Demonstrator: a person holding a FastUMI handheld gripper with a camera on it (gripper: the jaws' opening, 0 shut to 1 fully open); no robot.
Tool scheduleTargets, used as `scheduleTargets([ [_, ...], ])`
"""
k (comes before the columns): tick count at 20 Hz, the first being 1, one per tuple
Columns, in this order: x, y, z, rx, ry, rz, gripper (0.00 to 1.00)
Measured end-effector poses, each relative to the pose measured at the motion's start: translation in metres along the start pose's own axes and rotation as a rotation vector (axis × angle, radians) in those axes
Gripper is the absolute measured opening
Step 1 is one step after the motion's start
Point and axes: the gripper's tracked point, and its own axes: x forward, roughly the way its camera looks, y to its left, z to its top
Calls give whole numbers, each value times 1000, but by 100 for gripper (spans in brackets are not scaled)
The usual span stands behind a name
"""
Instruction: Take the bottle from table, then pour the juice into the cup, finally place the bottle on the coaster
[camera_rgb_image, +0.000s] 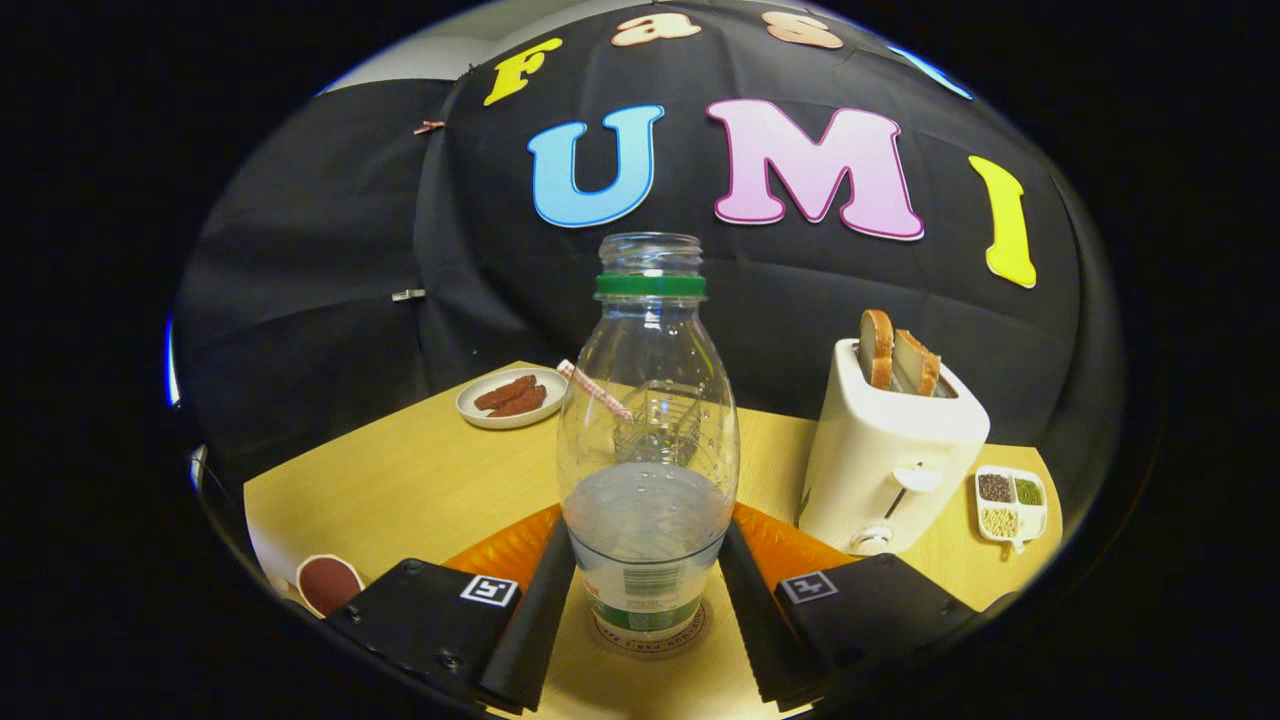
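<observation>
At the far left, beside the left finger, a dark red round object with a pale rim (328, 583) is cut off, so what it is stays unclear. Beyond it a white oval plate (511, 397) holds brown strips. The gripper (647, 590) has its fingers closing on the lower body of the clear, uncapped plastic bottle with a green neck ring (648, 440); whether both truly press on it cannot be told. The bottle stands upright on a round printed coaster (650, 640) on the yellow wooden table (400, 480), mostly hiding an orange ribbed object (510, 548) behind. Rightward stand a white toaster (885, 445) holding bread slices and a small divided white dish of grains (1011, 505).
</observation>
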Motion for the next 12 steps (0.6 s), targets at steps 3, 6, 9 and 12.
scheduleTargets([
  [3, 7, -2, -6, 1, -25, -14, 79],
  [6, 12, -3, -10, 9, -26, -22, 80],
  [9, 14, -5, -13, 17, -29, -30, 80],
  [12, 10, -6, -17, 19, -28, -40, 80],
])
